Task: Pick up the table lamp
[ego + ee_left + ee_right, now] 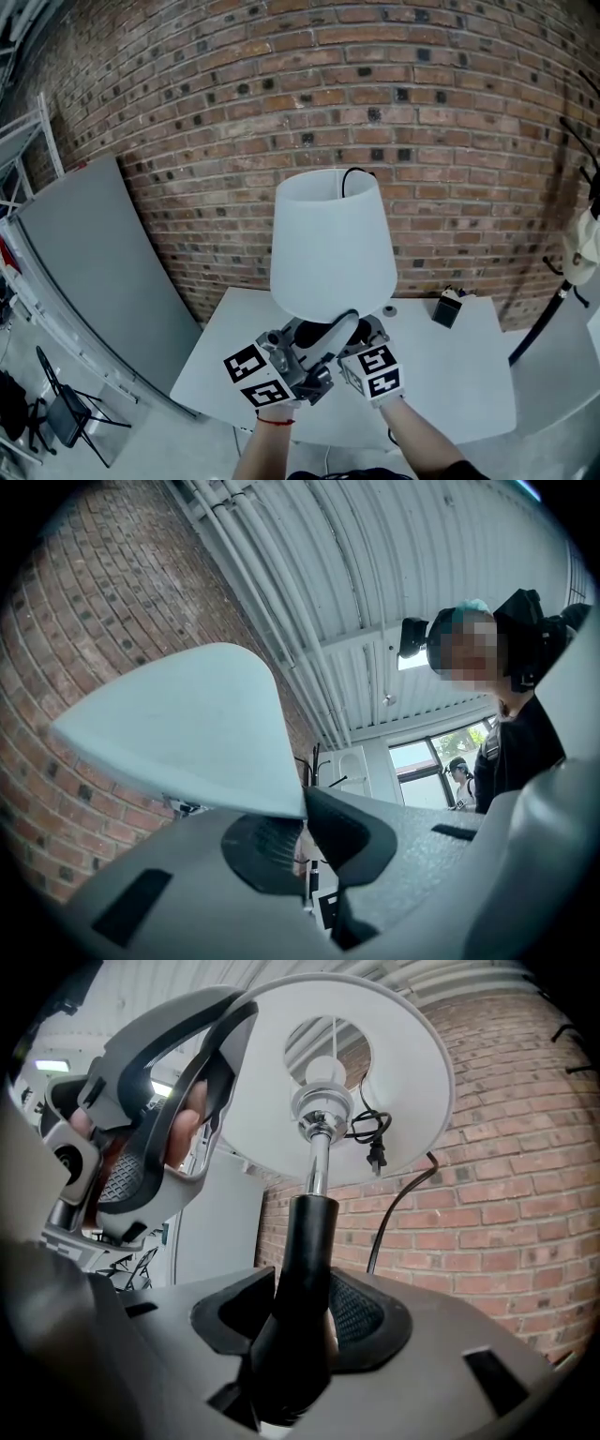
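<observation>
A: Your right gripper [300,1309] has its jaws clamped on the black stem [302,1241] of the table lamp [330,244], with a ribbed pad [361,1312] pressed against each side of it.

B: Your left gripper [302,819] is closed as well. Its jaws pinch the lower rim of the white lampshade [187,728], and the thin edge runs in between the pads.

A: The right gripper view looks up into the shade. You can see the chrome neck [319,1147], the bulb [324,1074] and a bundled cord with its plug [372,1138] against the shade's underside. A black cable [398,1208] drops down beside the stem.

B: In the head view the lamp stands upright right in front of you, over the white table [450,375] and against the brick wall [187,112]. Your two grippers sit close together just under the shade and cover the base, so you cannot tell whether it touches the tabletop.

A: A small black box [448,307] sits on the table to the right of the lamp, well apart from your grippers. A grey panel [94,272] leans on the wall at the left, and a folding chair [61,408] stands on the floor near it.
</observation>
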{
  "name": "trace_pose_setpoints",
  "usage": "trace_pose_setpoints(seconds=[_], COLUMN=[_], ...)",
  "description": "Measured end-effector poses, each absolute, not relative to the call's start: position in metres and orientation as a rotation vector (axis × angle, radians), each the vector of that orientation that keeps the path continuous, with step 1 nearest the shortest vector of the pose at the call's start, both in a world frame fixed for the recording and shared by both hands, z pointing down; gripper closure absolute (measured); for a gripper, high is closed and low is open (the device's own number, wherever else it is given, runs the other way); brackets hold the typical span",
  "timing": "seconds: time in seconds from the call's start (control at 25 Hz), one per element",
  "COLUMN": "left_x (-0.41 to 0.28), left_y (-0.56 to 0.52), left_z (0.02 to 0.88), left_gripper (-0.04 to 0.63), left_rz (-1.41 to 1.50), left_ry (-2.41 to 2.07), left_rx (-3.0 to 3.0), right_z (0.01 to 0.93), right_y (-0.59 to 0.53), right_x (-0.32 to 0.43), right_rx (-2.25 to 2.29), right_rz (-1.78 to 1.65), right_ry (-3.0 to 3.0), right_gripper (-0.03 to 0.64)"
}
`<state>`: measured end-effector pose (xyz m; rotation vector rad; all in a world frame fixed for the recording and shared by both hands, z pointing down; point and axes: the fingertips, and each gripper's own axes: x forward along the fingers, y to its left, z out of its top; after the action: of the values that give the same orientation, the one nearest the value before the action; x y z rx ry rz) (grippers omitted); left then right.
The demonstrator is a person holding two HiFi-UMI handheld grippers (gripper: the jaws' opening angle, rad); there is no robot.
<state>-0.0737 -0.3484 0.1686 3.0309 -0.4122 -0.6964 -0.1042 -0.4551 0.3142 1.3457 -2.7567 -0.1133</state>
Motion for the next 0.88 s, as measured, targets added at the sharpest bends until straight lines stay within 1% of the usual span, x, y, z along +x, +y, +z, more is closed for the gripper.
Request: trace_pose_setpoints(seconds=[0.88], left_x=[-0.087], left_y=[-0.333], left_z=[0.131], left_gripper=[0.577], left_rz=[-0.762], left_ry=[-0.441], left_rx=[3.092], right_z=[0.271], right_y=[-0.444], right_x=[-0.116], right_rx=[1.336], right_rz=[-0.247], right_ry=[-2.795], right_gripper=[0.437])
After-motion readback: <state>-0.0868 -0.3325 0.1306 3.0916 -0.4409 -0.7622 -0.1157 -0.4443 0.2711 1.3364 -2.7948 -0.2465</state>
